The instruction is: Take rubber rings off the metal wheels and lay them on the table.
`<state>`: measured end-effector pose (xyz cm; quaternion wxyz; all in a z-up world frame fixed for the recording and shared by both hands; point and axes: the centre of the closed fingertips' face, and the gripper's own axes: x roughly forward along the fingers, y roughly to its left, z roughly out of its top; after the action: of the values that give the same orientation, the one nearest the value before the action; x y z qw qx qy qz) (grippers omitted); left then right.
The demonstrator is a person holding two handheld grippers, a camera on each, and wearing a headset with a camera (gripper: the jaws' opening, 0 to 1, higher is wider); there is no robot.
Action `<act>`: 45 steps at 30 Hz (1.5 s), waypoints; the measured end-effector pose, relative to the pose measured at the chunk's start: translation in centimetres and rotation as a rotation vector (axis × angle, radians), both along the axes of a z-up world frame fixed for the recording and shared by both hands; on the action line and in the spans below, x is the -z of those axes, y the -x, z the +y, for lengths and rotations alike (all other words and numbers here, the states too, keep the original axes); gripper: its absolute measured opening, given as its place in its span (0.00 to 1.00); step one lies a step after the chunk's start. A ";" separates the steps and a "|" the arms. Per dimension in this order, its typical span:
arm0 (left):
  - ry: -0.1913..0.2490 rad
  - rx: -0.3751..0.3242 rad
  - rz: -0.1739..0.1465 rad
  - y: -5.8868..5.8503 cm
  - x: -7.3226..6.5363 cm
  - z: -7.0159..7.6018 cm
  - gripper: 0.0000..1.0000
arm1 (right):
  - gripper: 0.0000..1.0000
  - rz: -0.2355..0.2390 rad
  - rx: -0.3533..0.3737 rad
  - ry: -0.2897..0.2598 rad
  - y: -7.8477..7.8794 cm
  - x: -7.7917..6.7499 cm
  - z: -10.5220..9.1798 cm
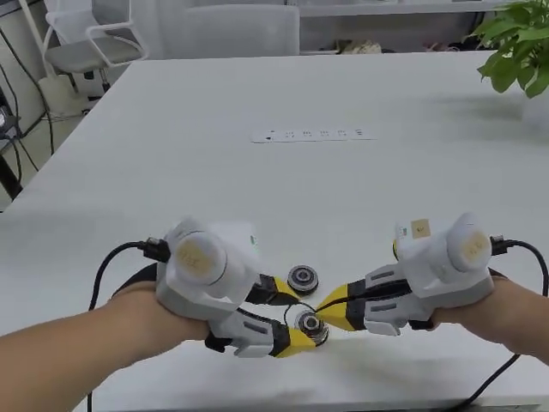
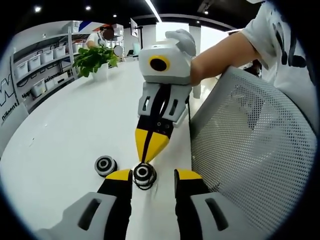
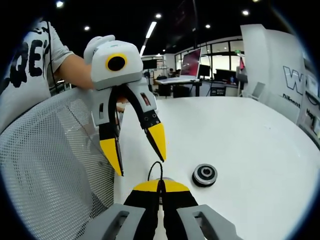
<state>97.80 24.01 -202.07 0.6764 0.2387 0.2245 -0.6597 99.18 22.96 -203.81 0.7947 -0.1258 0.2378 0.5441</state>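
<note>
Two small metal wheels lie near the front edge of the white table [image 1: 257,172]. The nearer wheel [image 1: 309,324] [image 2: 144,175] sits between the yellow tips of my left gripper [image 1: 292,315] [image 2: 154,176], which is open, with the wheel close to one jaw. My right gripper [image 1: 322,305] [image 3: 160,186] faces it from the other side, shut on a thin black rubber ring [image 3: 151,170] that loops up from its tips right at that wheel. The second wheel [image 1: 303,278] [image 2: 105,165] [image 3: 205,174] lies free just beyond, with a dark band still around it.
A flat white strip [image 1: 313,134] lies mid-table. A green plant [image 1: 519,47] stands at the far right corner, and chairs [image 1: 86,43] stand behind the table. A grey mesh chair back [image 2: 245,150] [image 3: 50,165] is close behind the front edge.
</note>
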 end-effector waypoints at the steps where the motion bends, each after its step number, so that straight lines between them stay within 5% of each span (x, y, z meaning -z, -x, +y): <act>1: 0.003 -0.003 0.001 0.0 -0.1 0.2 0.30 | 0.00 -0.002 -0.002 0.000 0.0 -0.1 0.0; 22: 0.055 -0.108 0.026 -1.1 -2.2 5.4 0.58 | 0.00 -0.026 -0.060 -0.010 0.0 -1.9 2.3; 45: 0.052 -0.230 0.009 -2.3 -3.0 10.7 0.64 | 0.00 -0.018 -0.134 0.038 -1.6 -0.3 6.4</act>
<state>100.12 34.66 -199.04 0.7526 0.1908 0.2359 -0.5845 100.79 29.32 -203.53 0.7561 -0.1613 0.2323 0.5902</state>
